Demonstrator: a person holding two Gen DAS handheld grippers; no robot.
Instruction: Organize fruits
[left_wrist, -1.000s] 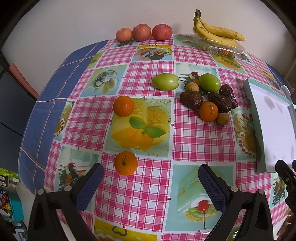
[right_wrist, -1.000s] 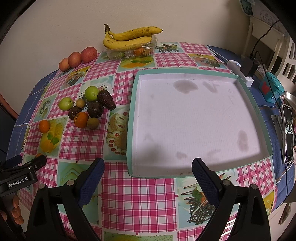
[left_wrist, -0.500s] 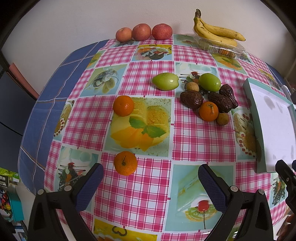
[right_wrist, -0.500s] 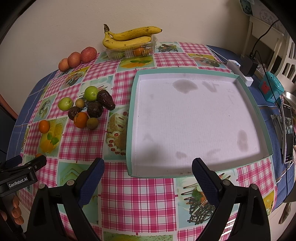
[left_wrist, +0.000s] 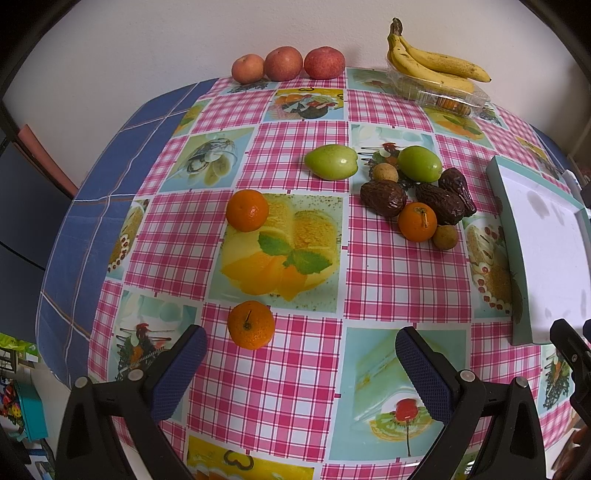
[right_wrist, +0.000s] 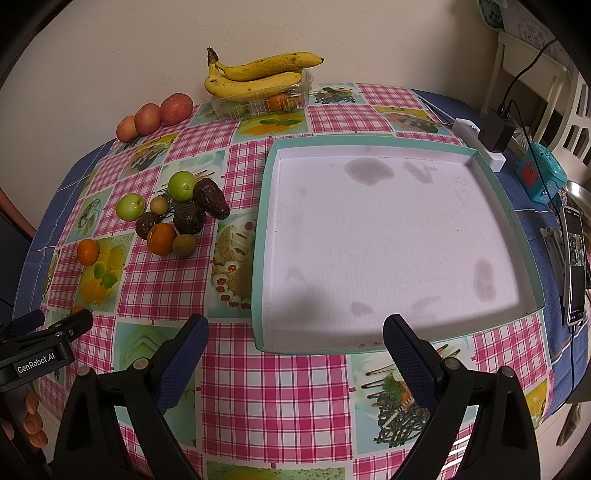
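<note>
A plain pale wall (left_wrist: 147, 44) backs a worktop (left_wrist: 388, 273) spread with a pink-checked cloth of printed food pictures.

From the left wrist view, the left tongs (left_wrist: 301, 363) hang wide open above the near edge, gripping nothing. Just beyond their left finger lies a tangerine (left_wrist: 251, 329); a second tangerine (left_wrist: 247, 210) sits further back. Two green fruits (left_wrist: 331, 162) lie beyond, the right one touching a cluster of dark wrinkled fruits (left_wrist: 383, 198), a third orange one (left_wrist: 417, 222) and two small brown ones. Three peaches (left_wrist: 283, 63) line the wall, and bananas (left_wrist: 436, 62) rest on a clear plastic punnet (left_wrist: 443, 98).

From the right wrist view, the right tongs (right_wrist: 295, 350) are likewise spread wide and empty — poised over the near rim of a shallow teal-edged tray (right_wrist: 258, 258) with a stained white floor. The fruit cluster (right_wrist: 188, 218) lies left of the tray, apart from it. Right of the tray lie a charger (right_wrist: 493, 134), a phone (right_wrist: 574, 258) and a turquoise toy (right_wrist: 543, 179).
</note>
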